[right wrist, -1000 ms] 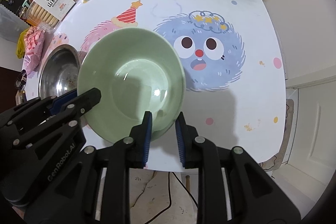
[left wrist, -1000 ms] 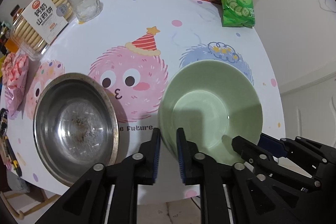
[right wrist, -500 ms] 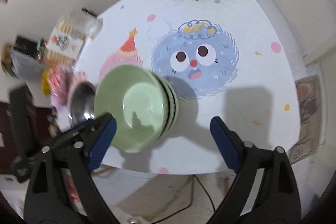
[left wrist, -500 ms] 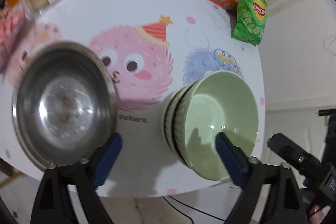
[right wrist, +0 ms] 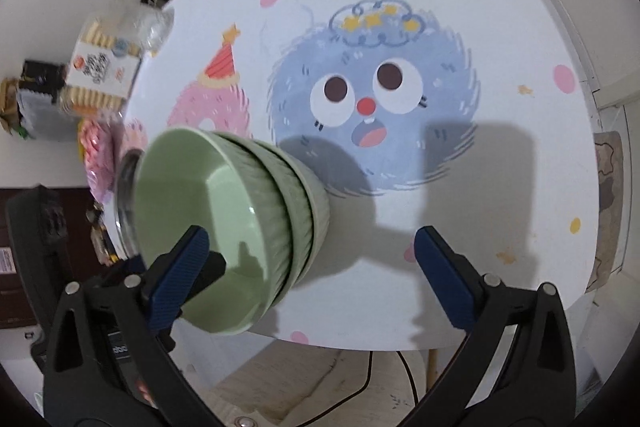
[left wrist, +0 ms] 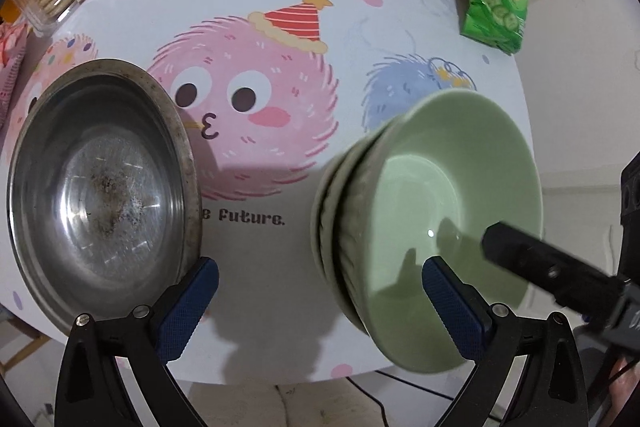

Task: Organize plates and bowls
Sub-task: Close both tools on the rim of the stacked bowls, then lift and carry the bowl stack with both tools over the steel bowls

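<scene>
Left wrist view: left gripper (left wrist: 320,301) with jaws spread wide and released, hovering over the near edge of the desk (left wrist: 260,251), between the steel bowl (left wrist: 102,187) at left and the stack of green bowls (left wrist: 432,227) at right. Right wrist view: right gripper (right wrist: 310,271) likewise released, jaws wide apart, beside the nested green bowls (right wrist: 224,227) sitting on the desk (right wrist: 500,207) near its front edge.

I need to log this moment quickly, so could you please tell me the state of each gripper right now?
Left gripper: open, holding nothing.
Right gripper: open, holding nothing; the stacked green bowls sit on the table.
</scene>
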The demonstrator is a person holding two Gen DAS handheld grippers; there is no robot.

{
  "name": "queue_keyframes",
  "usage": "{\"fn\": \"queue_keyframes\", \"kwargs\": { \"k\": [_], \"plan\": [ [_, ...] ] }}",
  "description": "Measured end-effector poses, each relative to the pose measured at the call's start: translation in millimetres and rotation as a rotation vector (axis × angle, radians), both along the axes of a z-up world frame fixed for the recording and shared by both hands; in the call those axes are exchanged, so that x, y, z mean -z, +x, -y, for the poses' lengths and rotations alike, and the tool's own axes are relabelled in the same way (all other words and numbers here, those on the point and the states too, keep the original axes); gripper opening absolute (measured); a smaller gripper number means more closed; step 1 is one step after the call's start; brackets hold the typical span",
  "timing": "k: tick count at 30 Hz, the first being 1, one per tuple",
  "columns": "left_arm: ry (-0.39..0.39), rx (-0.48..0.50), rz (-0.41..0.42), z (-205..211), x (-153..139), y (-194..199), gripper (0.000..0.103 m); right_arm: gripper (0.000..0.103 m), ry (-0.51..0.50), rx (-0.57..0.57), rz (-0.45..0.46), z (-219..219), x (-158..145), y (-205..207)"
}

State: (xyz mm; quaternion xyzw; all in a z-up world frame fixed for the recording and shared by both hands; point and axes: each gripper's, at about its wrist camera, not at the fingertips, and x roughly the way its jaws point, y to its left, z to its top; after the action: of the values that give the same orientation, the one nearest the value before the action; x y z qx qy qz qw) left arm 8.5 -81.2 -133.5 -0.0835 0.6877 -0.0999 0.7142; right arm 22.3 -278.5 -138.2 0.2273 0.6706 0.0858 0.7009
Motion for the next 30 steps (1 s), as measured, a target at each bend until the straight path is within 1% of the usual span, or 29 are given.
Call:
{"fn": "queue_keyframes", "kwargs": {
  "k": [1,2,3,4,5,6,7,9,12,14,16,18,21,22,26,28,30],
  "plan": [
    [0.011,-0.005,0.003,0.3,-0.2,0.9,0.101,0.094,0.008,-0.003,-0.01,-1.0,3.2,0.7],
    [0.018,-0.004,0.006,0.9,-0.5,1.9,0.097,0.09,0.019,-0.007,-0.019,-2.1,6.3,1.3],
    [0.028,0.001,0.008,1.6,-0.5,2.5,0.095,0.081,0.024,-0.012,-0.028,-3.1,8.8,1.8],
    [0.03,0.006,0.006,2.4,0.0,3.3,0.088,0.075,0.032,-0.009,-0.035,-2.9,10.8,2.7],
    [0.03,0.005,0.001,1.7,0.4,3.7,0.081,0.072,0.033,-0.009,-0.039,-2.9,12.6,3.3],
    [0.02,0.0,-0.001,1.2,0.6,4.3,0.078,0.063,0.026,-0.011,-0.042,-3.3,14.1,4.0],
    [0.008,-0.007,-0.003,0.0,0.5,4.9,0.076,0.053,0.012,-0.015,-0.046,-4.2,15.3,4.1],
    [-0.001,-0.006,0.0,0.7,-0.4,6.6,0.071,0.052,0.024,-0.015,-0.054,-4.1,17.4,3.6],
    [-0.007,0.0,0.008,3.3,-3.6,9.7,0.06,0.052,0.044,-0.006,-0.071,-4.2,19.6,4.5],
    [-0.016,0.005,0.01,5.7,-5.6,11.4,0.045,0.052,0.052,0.022,-0.086,-2.4,20.4,4.3],
    [-0.027,0.019,0.012,9.1,-8.4,12.0,0.037,0.052,0.073,0.011,-0.077,-4.8,20.5,3.4],
    [-0.023,0.022,0.014,9.9,-8.8,12.1,0.037,0.052,0.066,0.012,-0.073,-6.3,20.1,2.0],
    [-0.039,0.006,0.01,6.3,-8.4,11.9,0.035,0.045,0.084,-0.02,-0.074,-12.9,19.4,1.8],
    [-0.046,0.004,0.005,5.0,-8.2,12.4,0.034,0.045,0.077,-0.025,-0.073,-14.0,18.6,1.9],
    [-0.054,0.0,0.002,3.7,-8.0,12.3,0.033,0.045,0.107,0.011,-0.098,-9.2,21.9,2.2],
    [-0.059,-0.005,0.004,2.6,-7.7,11.8,0.033,0.045,0.107,0.021,-0.097,-8.8,21.8,1.3],
    [-0.075,-0.026,0.004,-1.3,-7.7,11.0,0.031,0.043,0.101,0.037,-0.093,-8.2,20.8,0.2]
  ]
}}
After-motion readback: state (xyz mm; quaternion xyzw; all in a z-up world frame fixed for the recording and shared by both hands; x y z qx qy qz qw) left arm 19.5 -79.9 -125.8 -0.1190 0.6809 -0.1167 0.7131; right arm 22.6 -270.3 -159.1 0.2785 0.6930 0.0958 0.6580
